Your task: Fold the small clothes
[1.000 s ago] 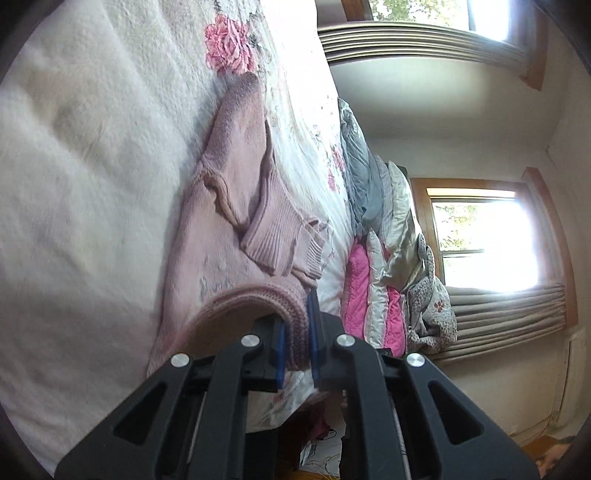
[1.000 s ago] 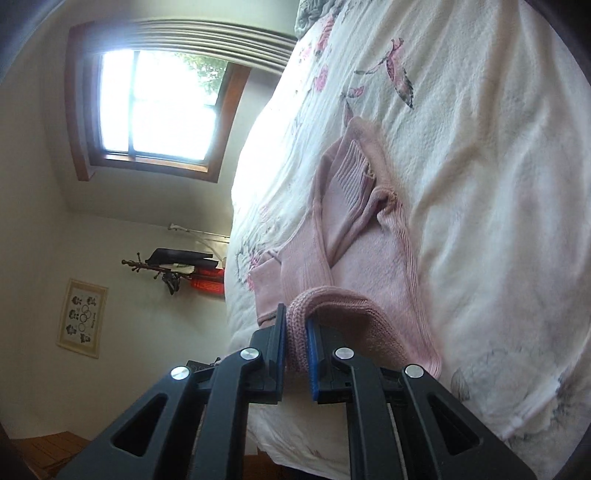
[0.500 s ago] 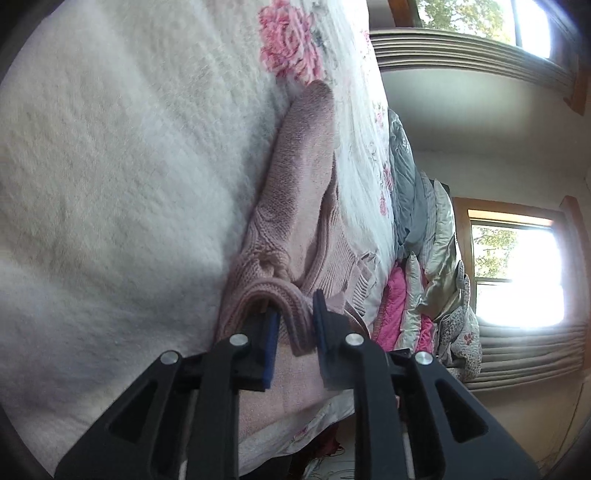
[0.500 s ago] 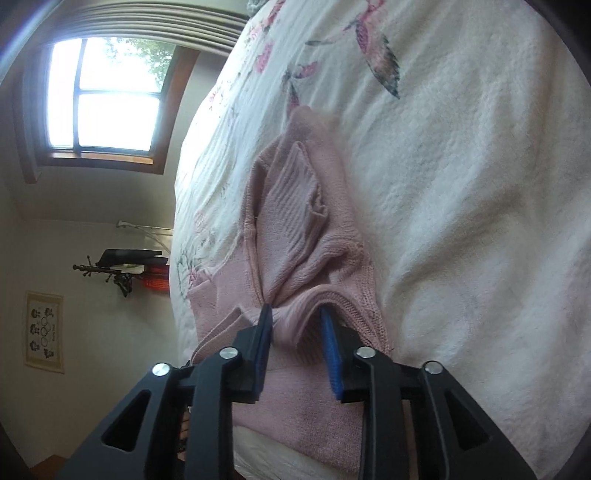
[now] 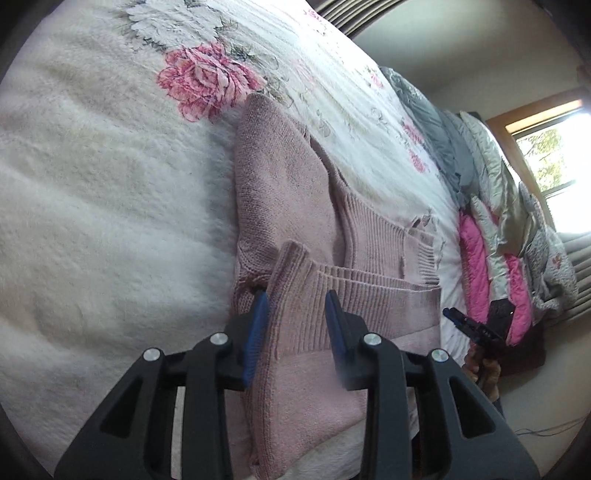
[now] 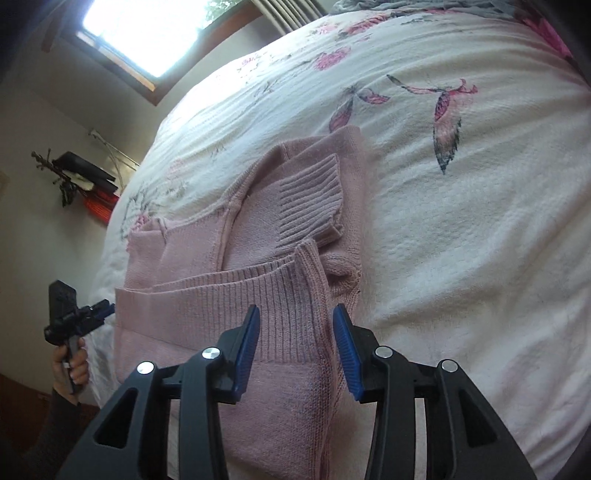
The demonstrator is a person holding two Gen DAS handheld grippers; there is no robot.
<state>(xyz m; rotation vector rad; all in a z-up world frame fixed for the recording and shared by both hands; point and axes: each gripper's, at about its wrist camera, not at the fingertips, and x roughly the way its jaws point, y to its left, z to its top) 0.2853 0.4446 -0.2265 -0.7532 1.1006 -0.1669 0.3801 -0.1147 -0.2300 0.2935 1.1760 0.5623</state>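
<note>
A pink knitted sweater (image 5: pixel 291 206) lies folded on the floral bedspread (image 5: pixel 92 177), its ribbed hem doubled up over the body and sleeves. My left gripper (image 5: pixel 297 310) hangs open just above the hem's left corner, blue pads apart, nothing gripped. In the right wrist view the same sweater (image 6: pixel 236 295) lies flat, and my right gripper (image 6: pixel 295 328) stands open over the hem's right corner. Each gripper also shows small in the other's view: the right gripper (image 5: pixel 476 328) and the left gripper (image 6: pixel 77 317), held by a hand (image 6: pixel 68 363).
A heap of grey, white and pink bedding (image 5: pixel 491 206) lies along the far side of the bed. Windows (image 6: pixel 155 33) light the room. A coat stand with dark and red items (image 6: pixel 85 177) stands by the wall beyond the bed's edge.
Both grippers carried the sweater's hem forward over the body, then opened and let it go. The hem now lies flat, and both grippers have drawn back a little.
</note>
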